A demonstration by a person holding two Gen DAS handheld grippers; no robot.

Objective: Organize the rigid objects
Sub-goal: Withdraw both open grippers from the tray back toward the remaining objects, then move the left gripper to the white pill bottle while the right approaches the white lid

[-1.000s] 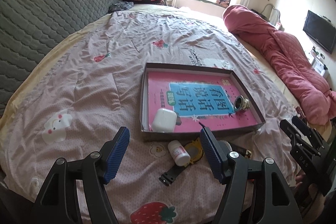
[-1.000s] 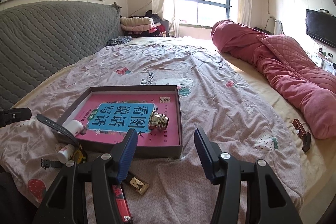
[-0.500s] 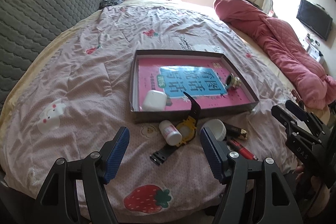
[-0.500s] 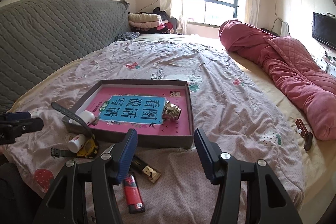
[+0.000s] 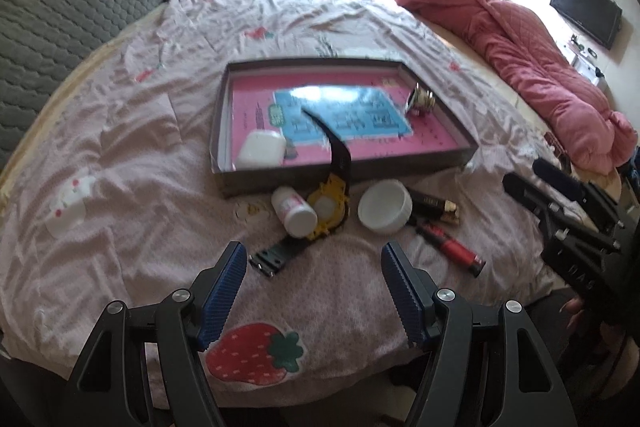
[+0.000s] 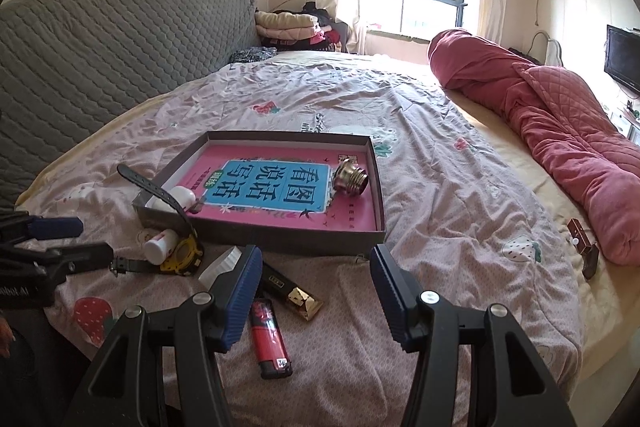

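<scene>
Shallow grey cardboard box tray: matt, with a glossy pink-and-blue paper book cover inside. Brass-coloured threaded metal fitting: shiny. Small white plastic bottle: smooth. Yellow watch with black strap: rubbery, matt. Red plastic lighter: glossy. Pink printed cotton bedsheet: wrinkled, matt. Ribbed blue gripper pads on matt black plastic arms.

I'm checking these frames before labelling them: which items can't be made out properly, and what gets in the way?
- White bowl, right wrist view: mostly hidden behind the right gripper's left finger.
- Book cover in the box, left wrist view: print blurred, partly crossed by the watch strap.
- Small brown object by the red quilt, right wrist view: too small to identify.
</scene>
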